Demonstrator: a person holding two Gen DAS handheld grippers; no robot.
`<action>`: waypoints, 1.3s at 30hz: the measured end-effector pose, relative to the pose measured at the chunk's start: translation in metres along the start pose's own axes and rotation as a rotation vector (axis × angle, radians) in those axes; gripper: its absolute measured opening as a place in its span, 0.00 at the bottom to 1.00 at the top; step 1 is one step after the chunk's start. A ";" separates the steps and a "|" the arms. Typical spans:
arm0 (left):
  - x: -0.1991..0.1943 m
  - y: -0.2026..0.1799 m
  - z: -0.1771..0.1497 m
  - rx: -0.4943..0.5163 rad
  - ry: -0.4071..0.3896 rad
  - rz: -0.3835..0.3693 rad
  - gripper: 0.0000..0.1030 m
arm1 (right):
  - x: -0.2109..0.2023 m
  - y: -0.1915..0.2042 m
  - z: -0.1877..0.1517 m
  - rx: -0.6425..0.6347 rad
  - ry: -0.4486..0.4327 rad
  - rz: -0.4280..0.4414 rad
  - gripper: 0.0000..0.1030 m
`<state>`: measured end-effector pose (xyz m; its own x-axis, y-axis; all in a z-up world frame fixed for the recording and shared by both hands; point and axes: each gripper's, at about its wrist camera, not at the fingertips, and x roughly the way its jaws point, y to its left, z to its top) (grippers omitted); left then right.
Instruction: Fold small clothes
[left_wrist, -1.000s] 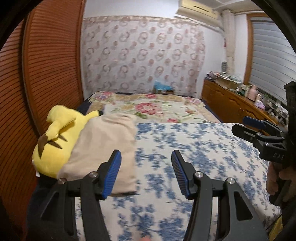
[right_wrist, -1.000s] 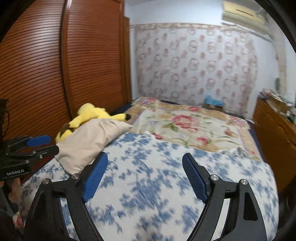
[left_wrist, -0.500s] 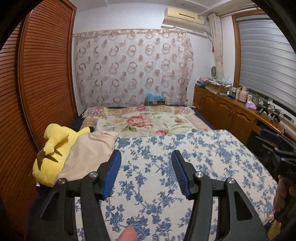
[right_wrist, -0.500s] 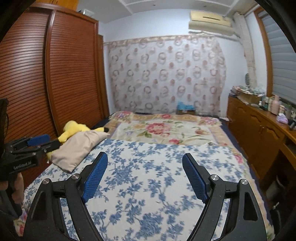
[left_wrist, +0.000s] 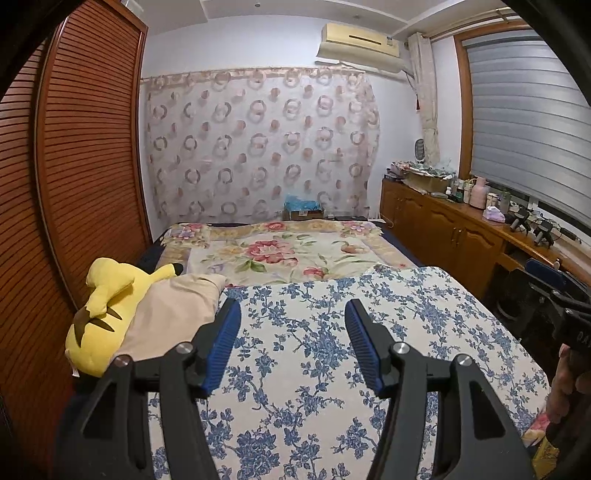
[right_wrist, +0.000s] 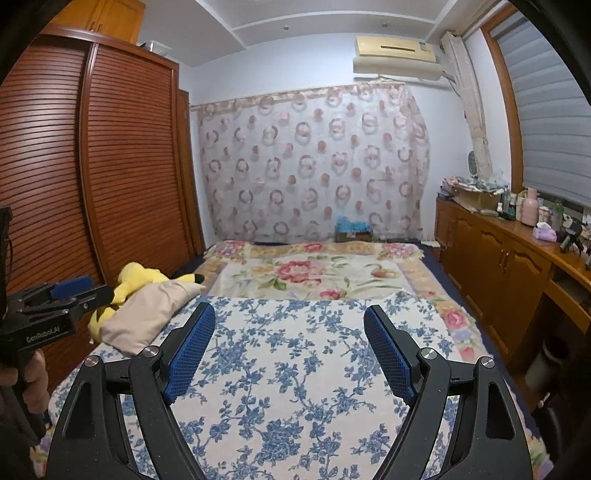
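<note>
My left gripper (left_wrist: 291, 306) hangs over the blue-flowered white bedspread (left_wrist: 314, 343); its jaws are opening and nothing is between them. It also shows at the left edge of the right wrist view as the left gripper (right_wrist: 62, 293), held by a hand. My right gripper (right_wrist: 289, 312) stands wide open and empty above the same bedspread (right_wrist: 295, 354). Its dark body, the right gripper (left_wrist: 554, 291), appears at the right edge of the left wrist view. No small garment shows in either view.
A beige pillow (left_wrist: 173, 310) and a yellow plush toy (left_wrist: 107, 306) lie at the bed's left side, against a slatted wooden wardrobe (left_wrist: 85, 166). A flowered blanket (left_wrist: 280, 254) covers the far half of the bed. A wooden sideboard (right_wrist: 495, 266) with bottles runs along the right wall.
Both grippers have drawn back from the bed and risen, so both views now take in more of the room and the ceiling. Neither holds anything.
</note>
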<state>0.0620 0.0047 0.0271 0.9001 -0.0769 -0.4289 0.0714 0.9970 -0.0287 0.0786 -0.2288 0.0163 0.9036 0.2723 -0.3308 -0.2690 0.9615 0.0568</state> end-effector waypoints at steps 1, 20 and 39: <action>0.000 0.000 0.000 0.000 0.002 0.001 0.57 | 0.002 -0.001 0.000 0.000 0.000 -0.002 0.82; 0.000 0.000 -0.004 -0.002 0.000 0.008 0.57 | 0.003 0.001 -0.005 -0.001 0.000 -0.010 0.82; 0.000 0.001 -0.005 0.000 -0.001 0.009 0.57 | 0.002 0.000 -0.005 -0.001 0.002 -0.011 0.82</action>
<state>0.0599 0.0056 0.0222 0.9012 -0.0677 -0.4280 0.0630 0.9977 -0.0252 0.0790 -0.2283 0.0113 0.9059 0.2615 -0.3332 -0.2592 0.9644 0.0521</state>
